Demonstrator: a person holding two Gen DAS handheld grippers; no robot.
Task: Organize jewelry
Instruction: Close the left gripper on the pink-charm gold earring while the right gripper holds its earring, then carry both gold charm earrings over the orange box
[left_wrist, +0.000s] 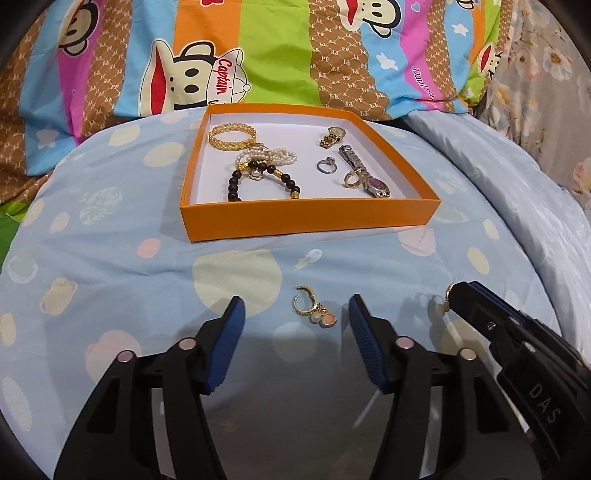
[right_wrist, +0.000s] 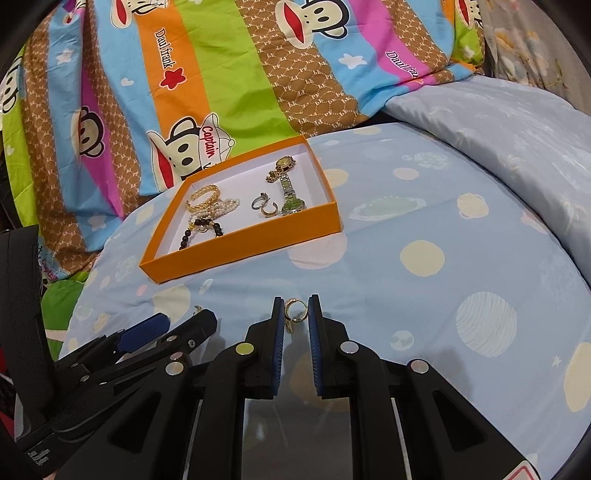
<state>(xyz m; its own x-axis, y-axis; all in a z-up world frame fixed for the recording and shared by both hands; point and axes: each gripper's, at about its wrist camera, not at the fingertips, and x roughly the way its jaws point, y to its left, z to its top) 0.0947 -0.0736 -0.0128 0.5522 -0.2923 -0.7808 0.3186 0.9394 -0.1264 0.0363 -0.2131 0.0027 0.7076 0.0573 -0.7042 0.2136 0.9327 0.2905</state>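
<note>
While your right tool (right_wrist: 296, 314) pinches one small earring (right_wrist: 294, 309), your left tool (left_wrist: 295, 314) stands half-wide around its twin (left_wrist: 314, 308), nearer you than the orange box (left_wrist: 310, 218): light, dangly, slippery; grip the hoop.

Lighting: bright, even, indoor; soft shadows fall under the left gripper (left_wrist: 295, 314) and right gripper (right_wrist: 295, 314) onto the bedsheet (left_wrist: 110, 266). Focus sharp at centre; strong fisheye bend, dark vignette at corners, no glare.
</note>
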